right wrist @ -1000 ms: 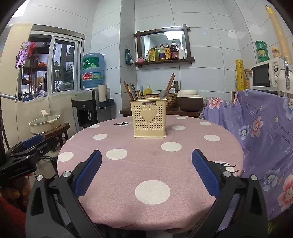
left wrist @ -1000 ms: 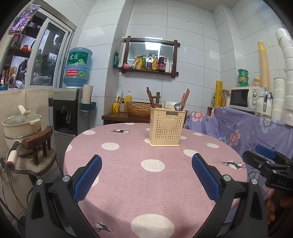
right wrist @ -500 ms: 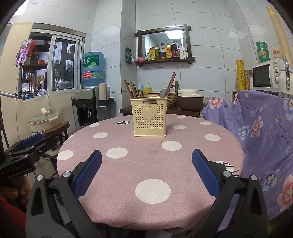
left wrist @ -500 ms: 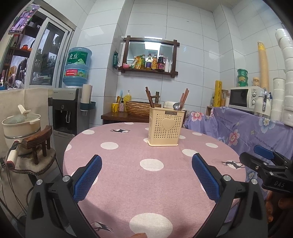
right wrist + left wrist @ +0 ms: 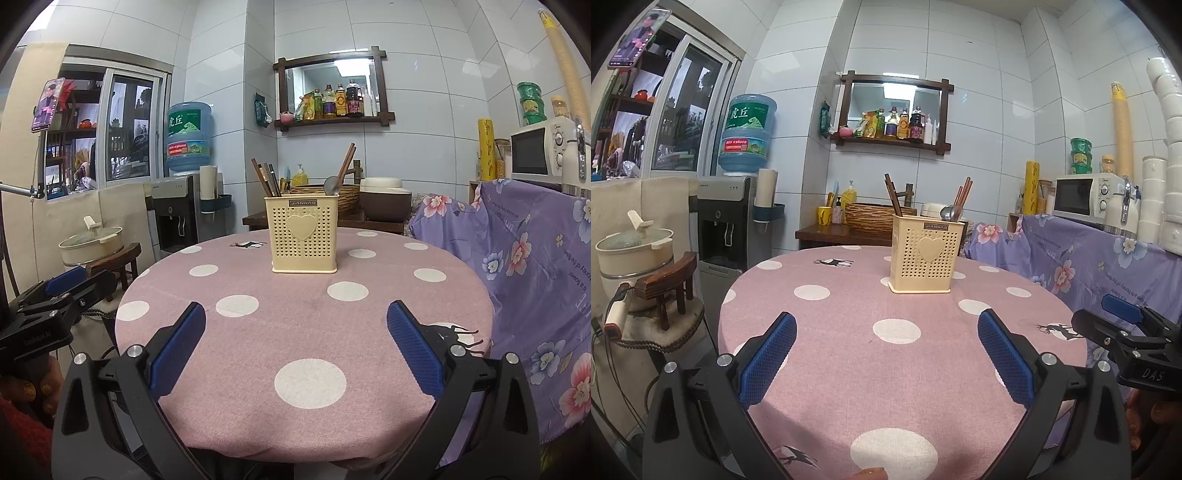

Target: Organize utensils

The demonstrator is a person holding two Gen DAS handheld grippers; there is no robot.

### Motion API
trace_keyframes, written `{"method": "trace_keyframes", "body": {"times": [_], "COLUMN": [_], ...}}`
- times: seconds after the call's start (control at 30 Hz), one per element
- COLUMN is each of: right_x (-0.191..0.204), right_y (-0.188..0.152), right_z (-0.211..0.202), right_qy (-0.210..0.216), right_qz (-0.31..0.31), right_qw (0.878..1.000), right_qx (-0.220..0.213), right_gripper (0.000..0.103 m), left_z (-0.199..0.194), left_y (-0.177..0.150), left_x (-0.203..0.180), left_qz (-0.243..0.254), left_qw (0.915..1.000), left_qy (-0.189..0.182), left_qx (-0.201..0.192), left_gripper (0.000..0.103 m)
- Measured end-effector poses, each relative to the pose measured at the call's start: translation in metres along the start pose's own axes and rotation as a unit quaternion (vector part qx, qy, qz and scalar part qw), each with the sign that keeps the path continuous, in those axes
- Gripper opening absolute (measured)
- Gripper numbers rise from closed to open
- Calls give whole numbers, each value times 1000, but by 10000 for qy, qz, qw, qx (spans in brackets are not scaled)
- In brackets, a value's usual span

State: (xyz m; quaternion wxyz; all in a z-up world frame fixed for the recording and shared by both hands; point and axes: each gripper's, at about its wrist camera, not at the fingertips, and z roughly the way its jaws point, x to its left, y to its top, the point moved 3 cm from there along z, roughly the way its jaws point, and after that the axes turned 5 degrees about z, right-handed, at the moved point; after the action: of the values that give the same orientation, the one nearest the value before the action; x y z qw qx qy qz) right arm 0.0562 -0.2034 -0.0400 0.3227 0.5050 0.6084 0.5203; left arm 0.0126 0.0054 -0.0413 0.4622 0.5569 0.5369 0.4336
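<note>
A cream perforated utensil holder (image 5: 925,254) (image 5: 304,234) with a heart on its front stands upright near the far side of the round pink polka-dot table (image 5: 849,332) (image 5: 295,317). Brown chopsticks (image 5: 894,197) (image 5: 264,179) and a metal spoon (image 5: 951,213) (image 5: 331,184) stick out of it. My left gripper (image 5: 886,332) is open over the near part of the table, with nothing between its blue pads. My right gripper (image 5: 295,325) is open too, also well short of the holder. Each gripper shows at the edge of the other's view.
A water dispenser (image 5: 729,221), a stool with a pot (image 5: 635,251) and cables stand to the left. A purple flowered cloth (image 5: 535,251) covers a counter with a microwave (image 5: 1086,195) at the right. Behind the table is a low wooden bench with a basket (image 5: 871,218).
Both grippers have drifted back slightly from the table; the holder looks a little further off. Both stayed open and nothing was picked up.
</note>
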Motion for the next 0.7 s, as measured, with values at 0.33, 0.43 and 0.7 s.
{"method": "trace_keyframes", "body": {"times": [0.33, 0.43, 0.7], "right_x": [0, 0, 0], "right_y": [-1, -1, -2], "right_z": [0, 0, 1], "right_qy": [15, 17, 19], "right_qz": [-11, -8, -7], "right_qw": [10000, 10000, 10000], "right_qx": [31, 31, 51], "right_gripper": [97, 97, 97], "left_z": [0, -1, -1], "left_y": [-1, -2, -2], "left_x": [0, 1, 2], "left_qz": [-15, -31, -58], "left_qw": [10000, 10000, 10000], "left_qy": [-53, 3, 5], "left_qx": [7, -54, 8], "left_gripper": [98, 98, 98]}}
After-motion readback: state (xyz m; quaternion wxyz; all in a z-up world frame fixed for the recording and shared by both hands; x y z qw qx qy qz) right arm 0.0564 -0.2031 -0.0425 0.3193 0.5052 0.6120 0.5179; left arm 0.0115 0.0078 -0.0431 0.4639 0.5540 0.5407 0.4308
